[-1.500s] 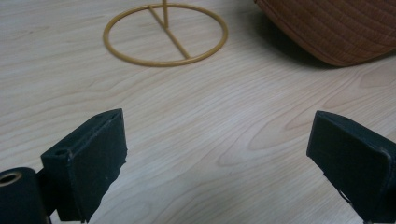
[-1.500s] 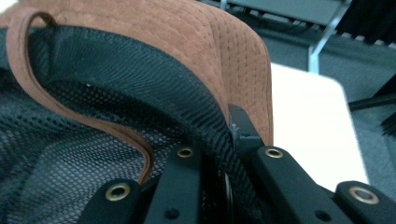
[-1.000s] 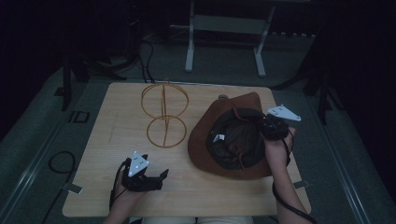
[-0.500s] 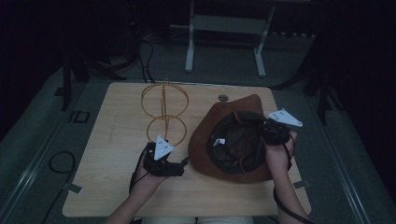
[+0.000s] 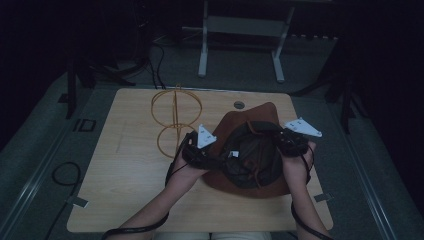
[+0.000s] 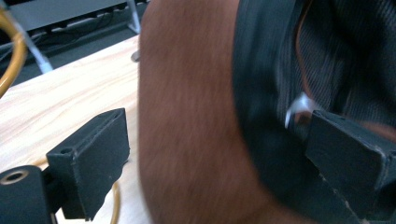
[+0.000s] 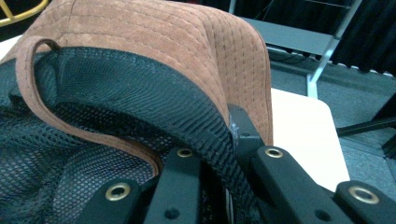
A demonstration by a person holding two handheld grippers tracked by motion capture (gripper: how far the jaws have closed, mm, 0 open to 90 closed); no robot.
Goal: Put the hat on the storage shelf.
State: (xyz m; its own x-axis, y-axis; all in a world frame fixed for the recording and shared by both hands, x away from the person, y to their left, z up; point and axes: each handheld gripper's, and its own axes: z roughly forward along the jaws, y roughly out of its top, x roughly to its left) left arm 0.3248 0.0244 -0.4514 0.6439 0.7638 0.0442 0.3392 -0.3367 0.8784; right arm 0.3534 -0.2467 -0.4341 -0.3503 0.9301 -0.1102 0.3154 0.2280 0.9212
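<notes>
A brown suede hat (image 5: pixel 260 184) lies upside down on the wooden table (image 5: pixel 125 175), its black mesh lining facing up. My right gripper (image 5: pixel 283 145) is shut on the hat's right rim. In the right gripper view the mesh-lined edge of the hat (image 7: pixel 163 32) runs between the closed jaws of that gripper (image 7: pixel 219 156). My left gripper (image 5: pixel 219 157) is at the hat's left side and stands open. Its jaws straddle the brown brim (image 6: pixel 187 116) in the left gripper view, one jaw outside and one over the lining.
A gold wire stand (image 5: pixel 176 117) of two hoops rises just left of the hat, close to my left hand. A round grommet (image 5: pixel 239 105) sits near the table's far edge. A white metal frame (image 5: pixel 240 30) stands on the floor behind.
My left gripper has travelled from the table's front left, right and forward, to the hat's left brim. The right gripper has kept its hold, and the hat has barely shifted.
</notes>
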